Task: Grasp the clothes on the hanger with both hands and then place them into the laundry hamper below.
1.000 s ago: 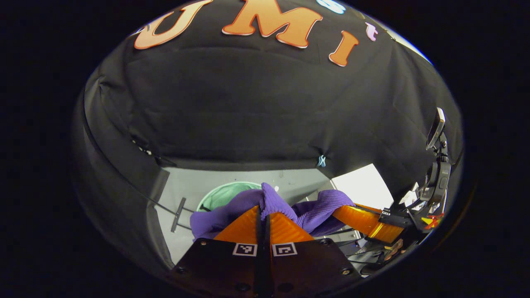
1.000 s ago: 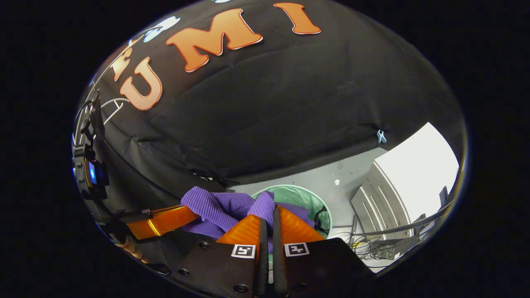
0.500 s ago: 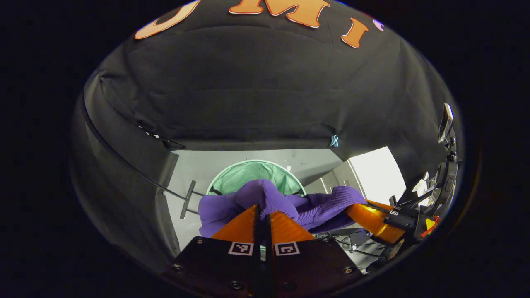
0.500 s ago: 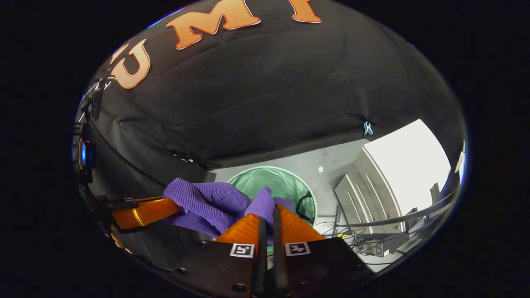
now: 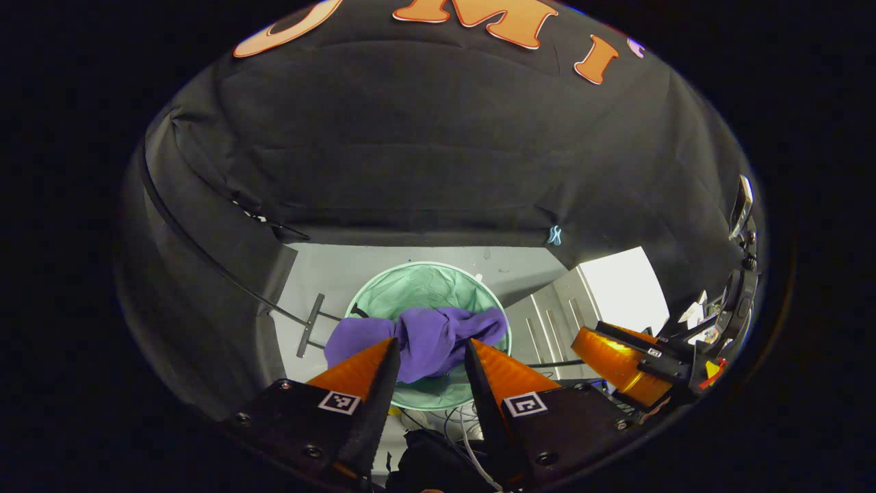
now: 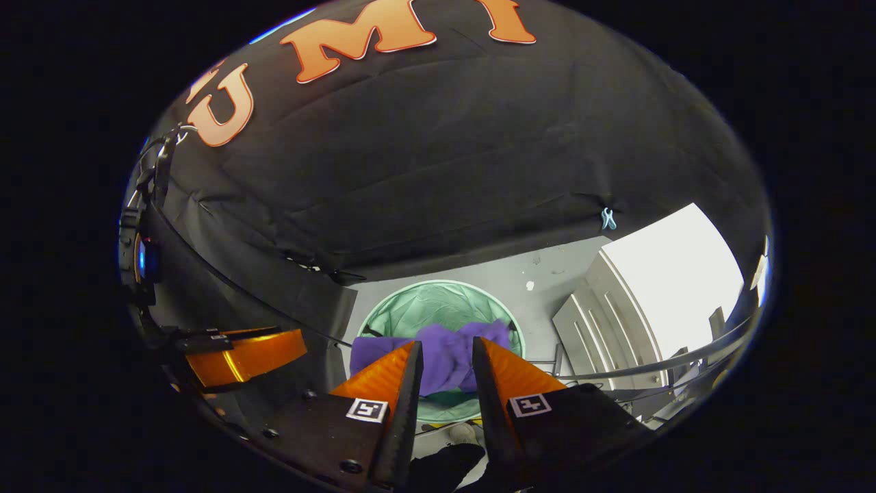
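Both the left gripper (image 5: 431, 356) and right gripper (image 6: 443, 356) had just spread their fingers, dropping the purple clothes (image 5: 424, 339) into the hamper (image 5: 410, 287), probably completing the task.

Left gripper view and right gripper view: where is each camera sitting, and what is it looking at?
Left gripper view: rides on the left hand-held gripper, looking down at the purple ribbed knit garment in the round mint-green mesh hamper; its own open fingers show below, and the right hand-held gripper at right.
Right gripper view: rides on the right hand-held gripper, looking down; its open fingers show, with the left hand-held gripper at left.
Both share the garment, the hamper and the grey floor.
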`<state>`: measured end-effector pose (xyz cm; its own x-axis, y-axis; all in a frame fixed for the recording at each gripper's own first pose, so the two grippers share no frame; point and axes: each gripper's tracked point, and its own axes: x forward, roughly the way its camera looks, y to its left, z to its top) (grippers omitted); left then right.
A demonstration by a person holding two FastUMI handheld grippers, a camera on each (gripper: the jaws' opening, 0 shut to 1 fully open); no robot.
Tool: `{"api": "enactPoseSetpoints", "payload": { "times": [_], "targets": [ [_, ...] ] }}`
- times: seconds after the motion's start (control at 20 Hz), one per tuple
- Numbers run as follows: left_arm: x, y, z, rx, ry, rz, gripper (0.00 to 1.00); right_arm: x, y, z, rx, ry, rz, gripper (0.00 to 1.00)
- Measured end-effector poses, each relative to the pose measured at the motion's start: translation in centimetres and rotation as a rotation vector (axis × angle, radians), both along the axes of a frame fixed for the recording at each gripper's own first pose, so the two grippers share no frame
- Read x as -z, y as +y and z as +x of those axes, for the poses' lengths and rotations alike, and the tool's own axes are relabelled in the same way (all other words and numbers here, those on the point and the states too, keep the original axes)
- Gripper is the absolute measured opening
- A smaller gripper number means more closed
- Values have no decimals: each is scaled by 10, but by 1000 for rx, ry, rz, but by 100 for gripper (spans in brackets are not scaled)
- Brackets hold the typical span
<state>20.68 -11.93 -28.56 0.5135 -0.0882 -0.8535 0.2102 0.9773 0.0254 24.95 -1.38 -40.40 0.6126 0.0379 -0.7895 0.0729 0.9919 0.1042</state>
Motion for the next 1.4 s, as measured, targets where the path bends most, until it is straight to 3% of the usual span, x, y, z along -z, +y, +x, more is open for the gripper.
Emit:
{"api": "enactPoseSetpoints", "payload": {
  "times": [0.1,0.15,0.2,0.25,0.35,0.5,0.6,0.65,0.95,1.4],
  "targets": [
    [-1,1,-1,-13,-4,2,66,-3,-1,-3,-1,-5,-8,51],
    [-2,-1,-1,-18,-4,-4,74,-5,0,-5,1,-7,-7,65],
    [-2,-2,-2,-24,-4,-8,84,-7,-3,-5,3,-11,-8,58],
    [0,0,-4,-29,-5,-7,81,-8,-3,-7,2,-19,-5,75],
    [-3,4,-6,-32,-12,3,87,-12,-2,-9,6,-25,-3,70],
    [-9,6,-11,-39,-24,15,88,-17,-5,-15,7,-33,-1,77],
    [-17,7,-16,-46,-33,25,94,-18,-6,-17,8,-41,3,97],
    [-20,8,-18,-48,-35,27,97,-18,-6,-19,6,-44,0,99],
    [-40,5,-39,-55,-76,35,97,-44,-8,-29,-11,-81,-1,99],
    [-108,-11,-82,-96,-279,92,97,-131,-19,-57,-80,-225,-18,99]
  ]
}}
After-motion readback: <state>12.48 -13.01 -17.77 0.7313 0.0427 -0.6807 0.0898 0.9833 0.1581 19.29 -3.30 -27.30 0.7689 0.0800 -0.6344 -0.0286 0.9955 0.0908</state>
